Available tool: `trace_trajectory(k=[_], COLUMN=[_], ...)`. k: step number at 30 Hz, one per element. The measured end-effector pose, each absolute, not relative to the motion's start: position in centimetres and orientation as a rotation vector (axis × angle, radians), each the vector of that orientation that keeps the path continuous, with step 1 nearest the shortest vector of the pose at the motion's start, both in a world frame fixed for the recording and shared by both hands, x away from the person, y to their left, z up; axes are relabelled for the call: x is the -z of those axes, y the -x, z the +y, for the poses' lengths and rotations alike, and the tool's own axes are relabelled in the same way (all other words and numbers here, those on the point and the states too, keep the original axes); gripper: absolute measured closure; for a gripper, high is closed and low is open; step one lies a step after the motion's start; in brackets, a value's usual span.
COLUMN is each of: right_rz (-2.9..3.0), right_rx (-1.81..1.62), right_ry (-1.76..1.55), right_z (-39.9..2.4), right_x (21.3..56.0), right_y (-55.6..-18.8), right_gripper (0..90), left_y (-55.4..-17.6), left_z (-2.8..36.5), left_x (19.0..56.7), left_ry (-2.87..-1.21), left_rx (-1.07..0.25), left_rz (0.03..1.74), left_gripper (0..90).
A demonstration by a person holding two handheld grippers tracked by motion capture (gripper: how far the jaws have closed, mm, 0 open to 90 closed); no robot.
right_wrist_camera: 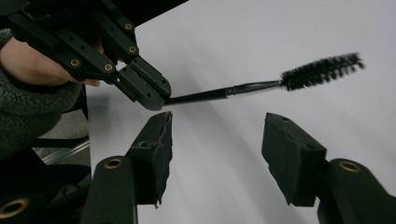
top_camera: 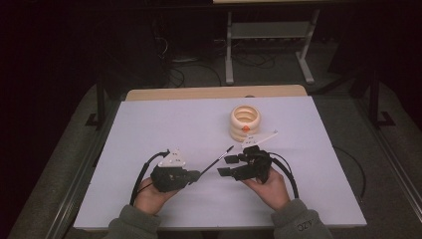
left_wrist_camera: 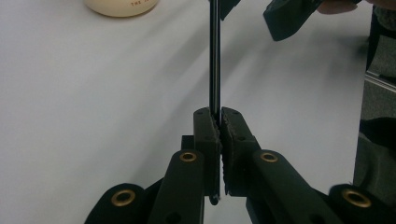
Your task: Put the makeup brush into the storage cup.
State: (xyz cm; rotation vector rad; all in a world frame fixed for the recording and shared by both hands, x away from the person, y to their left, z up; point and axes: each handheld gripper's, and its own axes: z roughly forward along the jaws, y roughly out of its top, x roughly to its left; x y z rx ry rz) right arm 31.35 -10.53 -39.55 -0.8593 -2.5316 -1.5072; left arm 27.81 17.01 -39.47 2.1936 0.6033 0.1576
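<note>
The high view is dim: the room behind lies almost black, while the pale lavender-white tabletop [top_camera: 164,129] is lit evenly from above and looks slightly grainy. Soft, faint shadows fall beneath the black fingers [top_camera: 225,172]. In the left gripper view the near fingers [left_wrist_camera: 205,135] are sharp, and the cream ribbed plastic container [left_wrist_camera: 122,6] far beyond their tips is soft. In the right gripper view the bristled black mascara wand [right_wrist_camera: 322,70], above the fingers [right_wrist_camera: 292,154], is slightly blurred.
</note>
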Motion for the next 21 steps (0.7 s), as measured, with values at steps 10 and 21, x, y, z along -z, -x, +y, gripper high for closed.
trace_trajectory(k=[10,21], right_rz=[-2.432,-2.337], right_rx=[1.525,1.526], right_ry=[0.883,0.868], right_z=[-10.8,-11.0], right_x=[39.8,40.1], right_y=[-31.5,-31.8], right_gripper=[56.0,77.0], left_y=[-27.5,-27.3], left_z=[15.9,15.1], left_x=[39.8,40.1], left_ry=[-2.224,-2.252], left_rx=[-0.151,-0.145], left_rz=[0.556,0.531], left_gripper=[86.0,86.0])
